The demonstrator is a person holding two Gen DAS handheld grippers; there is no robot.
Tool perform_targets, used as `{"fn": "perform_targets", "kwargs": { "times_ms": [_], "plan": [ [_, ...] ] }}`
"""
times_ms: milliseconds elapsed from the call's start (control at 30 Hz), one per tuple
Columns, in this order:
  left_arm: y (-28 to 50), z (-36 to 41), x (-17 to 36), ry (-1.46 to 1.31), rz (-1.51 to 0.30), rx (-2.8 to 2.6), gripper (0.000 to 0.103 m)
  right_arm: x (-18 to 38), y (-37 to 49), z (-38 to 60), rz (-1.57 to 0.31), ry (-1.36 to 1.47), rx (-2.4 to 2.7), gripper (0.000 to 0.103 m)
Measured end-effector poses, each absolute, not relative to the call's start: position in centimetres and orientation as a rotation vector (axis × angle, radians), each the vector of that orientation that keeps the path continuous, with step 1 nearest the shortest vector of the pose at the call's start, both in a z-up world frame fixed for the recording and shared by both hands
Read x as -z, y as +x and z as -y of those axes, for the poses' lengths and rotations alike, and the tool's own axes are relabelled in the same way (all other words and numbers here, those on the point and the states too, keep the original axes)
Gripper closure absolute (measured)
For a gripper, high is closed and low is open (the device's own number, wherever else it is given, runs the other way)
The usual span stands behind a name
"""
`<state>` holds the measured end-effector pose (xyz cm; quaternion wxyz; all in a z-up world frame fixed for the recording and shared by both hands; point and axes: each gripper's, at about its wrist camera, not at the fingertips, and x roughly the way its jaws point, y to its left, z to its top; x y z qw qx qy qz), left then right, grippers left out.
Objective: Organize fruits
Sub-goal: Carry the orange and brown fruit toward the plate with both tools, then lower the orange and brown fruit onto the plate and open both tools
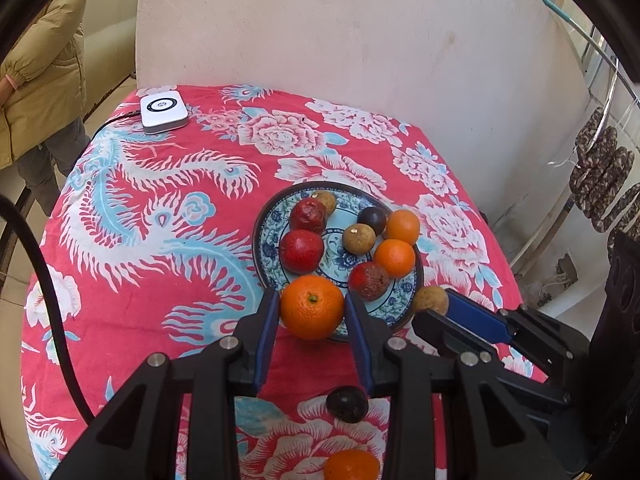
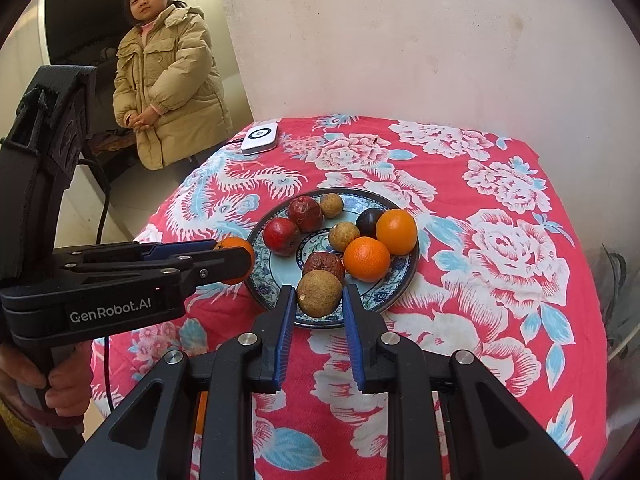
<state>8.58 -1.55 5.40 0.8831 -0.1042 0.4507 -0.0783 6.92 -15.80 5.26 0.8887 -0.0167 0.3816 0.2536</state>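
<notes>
Red floral tablecloth [image 2: 500, 240] covers the table. At the plate's [image 1: 264, 236] near rim, left gripper [image 1: 312, 312] clamps an orange [image 1: 312, 306] and right gripper [image 2: 319, 300] clamps a brown fruit [image 2: 319, 293], apparently for depositing among plated fruit. A dark fruit [image 1: 347, 403] lies on cloth nearer; another orange is cut off below.

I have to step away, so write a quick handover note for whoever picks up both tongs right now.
Left tongs: shut on an orange at the plate's near rim.
Right tongs: shut on a brown fruit, also at the near rim.
On the plate: two oranges, three red fruits, two brown fruits, one dark plum.
Loose on the cloth: a dark fruit and another orange, seen from the left wrist.
Left: set both held fruits down, then collect the two loose ones.
</notes>
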Motion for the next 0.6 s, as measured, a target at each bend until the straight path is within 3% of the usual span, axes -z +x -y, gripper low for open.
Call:
{"fn": "perform_targets", "kwargs": {
  "times_ms": [600],
  "plan": [
    [9.7, 2.3, -4.1, -0.197, -0.957, 0.163, 0.068, -4.1, 9.0, 17.5, -0.8, -0.051, -0.433, 0.078]
  ]
}}
